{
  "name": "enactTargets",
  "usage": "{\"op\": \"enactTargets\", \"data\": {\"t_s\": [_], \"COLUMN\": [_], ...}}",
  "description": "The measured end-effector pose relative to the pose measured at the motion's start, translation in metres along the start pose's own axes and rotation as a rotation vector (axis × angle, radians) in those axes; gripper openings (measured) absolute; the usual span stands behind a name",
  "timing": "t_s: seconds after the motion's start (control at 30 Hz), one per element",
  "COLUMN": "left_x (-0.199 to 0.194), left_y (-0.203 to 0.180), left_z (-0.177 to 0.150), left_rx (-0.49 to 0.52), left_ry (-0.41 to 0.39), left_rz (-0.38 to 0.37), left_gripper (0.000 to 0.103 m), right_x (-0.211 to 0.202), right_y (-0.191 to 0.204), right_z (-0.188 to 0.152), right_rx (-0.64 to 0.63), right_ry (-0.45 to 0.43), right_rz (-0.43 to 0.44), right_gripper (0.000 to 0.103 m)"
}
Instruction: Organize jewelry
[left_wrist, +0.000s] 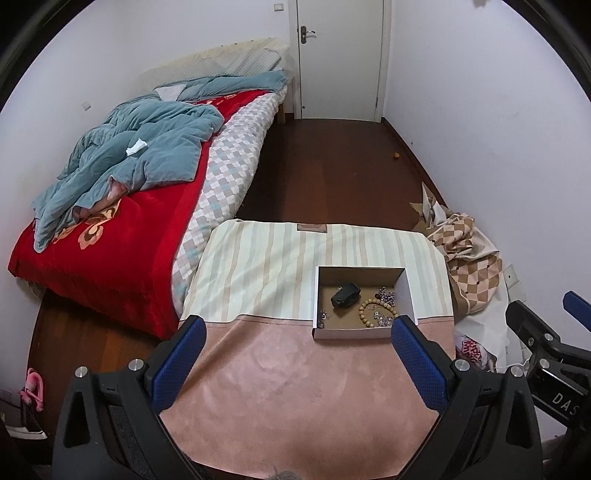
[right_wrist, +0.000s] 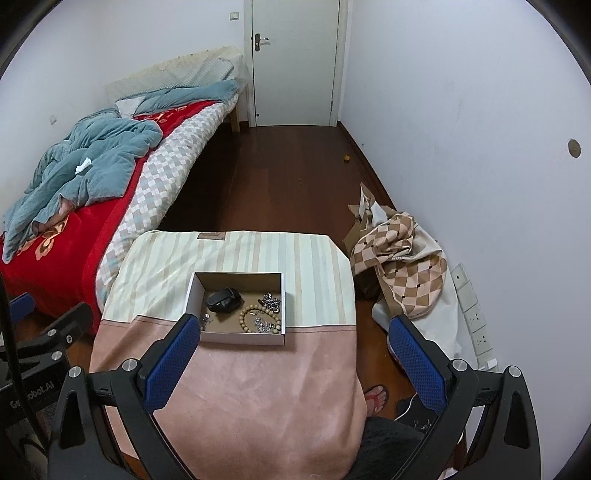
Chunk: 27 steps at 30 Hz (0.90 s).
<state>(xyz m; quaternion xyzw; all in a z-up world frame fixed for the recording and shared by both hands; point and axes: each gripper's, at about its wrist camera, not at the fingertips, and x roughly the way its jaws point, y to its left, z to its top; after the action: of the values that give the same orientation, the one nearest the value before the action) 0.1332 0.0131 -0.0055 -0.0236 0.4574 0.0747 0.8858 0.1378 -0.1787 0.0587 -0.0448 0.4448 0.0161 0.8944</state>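
Note:
A white cardboard box (left_wrist: 409, 291) (right_wrist: 243, 338) sits on a cloth-covered table. Inside lie a black case (left_wrist: 345, 294) (right_wrist: 222, 300), a wooden bead bracelet (left_wrist: 373, 314) (right_wrist: 255, 314), sparkly silver pieces (left_wrist: 386, 295) (right_wrist: 271, 301) and small silver items at the left (left_wrist: 322, 317) (right_wrist: 205, 320). My left gripper (left_wrist: 297, 325) is open and empty, held above the pink cloth in front of the box. My right gripper (right_wrist: 293, 325) is open and empty, above the table's right front; its left fingertip (right_wrist: 188, 325) overlaps the box's front left corner.
The table cloth is striped at the back (left_wrist: 266, 269) and pink at the front (right_wrist: 266, 387). A bed with red cover and blue quilt (left_wrist: 122, 158) stands left. A checked cloth heap (right_wrist: 402, 266) lies on the floor at right. A closed door (left_wrist: 340, 55) is beyond.

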Motion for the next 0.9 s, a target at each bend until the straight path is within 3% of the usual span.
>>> {"op": "enactTargets", "data": {"t_s": [0.9], "left_x": [0.005], "left_y": [-0.0013], "left_z": [-0.0034], "left_rx": [0.002], "left_ry": [0.023], "left_rz": [-0.029], "left_gripper": [0.103], "right_x": [0.0051], "right_y": [0.0045], "right_z": [-0.0003], "right_rx": [-0.027], "right_ry": [0.017], "right_rz": [-0.001], "right_gripper": [0.103]}}
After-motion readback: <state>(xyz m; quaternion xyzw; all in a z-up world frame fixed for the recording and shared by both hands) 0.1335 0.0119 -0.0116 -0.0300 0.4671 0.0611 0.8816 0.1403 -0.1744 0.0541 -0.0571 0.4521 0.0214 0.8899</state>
